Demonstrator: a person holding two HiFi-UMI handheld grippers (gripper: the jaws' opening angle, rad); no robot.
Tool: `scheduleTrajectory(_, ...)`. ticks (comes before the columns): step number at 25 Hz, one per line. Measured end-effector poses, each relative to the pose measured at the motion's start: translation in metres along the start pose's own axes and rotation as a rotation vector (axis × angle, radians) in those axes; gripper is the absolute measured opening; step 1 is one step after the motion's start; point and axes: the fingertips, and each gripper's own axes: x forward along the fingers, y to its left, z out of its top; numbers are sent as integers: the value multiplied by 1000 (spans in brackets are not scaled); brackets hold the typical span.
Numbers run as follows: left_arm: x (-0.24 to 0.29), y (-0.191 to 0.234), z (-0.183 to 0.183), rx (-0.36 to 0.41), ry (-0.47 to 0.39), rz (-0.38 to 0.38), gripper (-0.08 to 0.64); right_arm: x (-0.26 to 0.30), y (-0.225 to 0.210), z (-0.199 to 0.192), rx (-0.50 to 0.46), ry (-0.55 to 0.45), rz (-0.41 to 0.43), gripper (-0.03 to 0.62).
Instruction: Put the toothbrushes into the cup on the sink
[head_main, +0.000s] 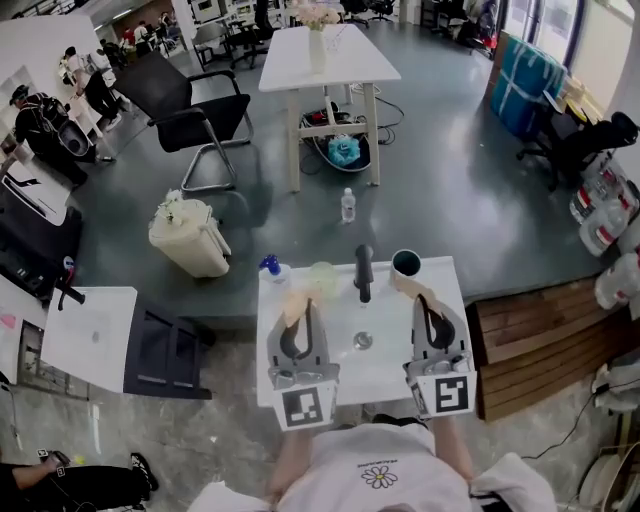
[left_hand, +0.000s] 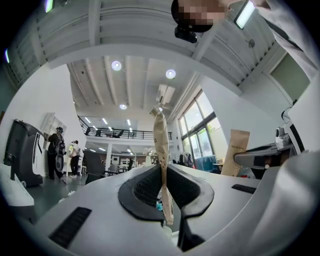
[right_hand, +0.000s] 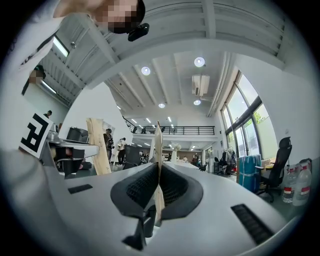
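Note:
I hold a flat beige toothbrush packet in each gripper above the white sink (head_main: 385, 372). My left gripper (head_main: 300, 312) is shut on one packet (head_main: 294, 301), which stands upright between the jaws (left_hand: 161, 145). My right gripper (head_main: 431, 308) is shut on the other packet (head_main: 413, 284), seen edge-on in the right gripper view (right_hand: 158, 150). The dark cup (head_main: 406, 263) stands at the sink's back right corner, just beyond the right packet's tip. Each gripper view also shows the other gripper's packet off to the side (left_hand: 238, 152) (right_hand: 98, 146).
A black faucet (head_main: 363, 272) rises at the back middle of the sink, with a drain (head_main: 362, 341) below it. A blue-topped bottle (head_main: 270, 265) and a clear cup (head_main: 322, 272) stand at the back left. Wooden decking (head_main: 530, 340) lies to the right, a beige bin (head_main: 190, 238) on the floor beyond.

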Motion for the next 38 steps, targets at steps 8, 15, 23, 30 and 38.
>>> scheduleTrajectory(8, 27, -2, 1, 28, -18, 45, 38, 22, -14, -8, 9, -2, 50, 14)
scheduleTrajectory(15, 33, -4, 5, 36, -35, 70, 38, 25, -17, -8, 26, -23, 72, 14)
scheduleTrajectory(23, 34, -3, 12, 84, -52, 81, 38, 41, -33, -11, 56, -30, 56, 14)
scheduleTrajectory(30, 31, -4, 6, 66, -36, 97, 38, 66, -67, -39, 84, 50, 15, 14)
scheduleTrajectory(38, 32, -6, 3, 74, -17, 105, 38, 92, -89, -113, 138, 257, -1, 14)
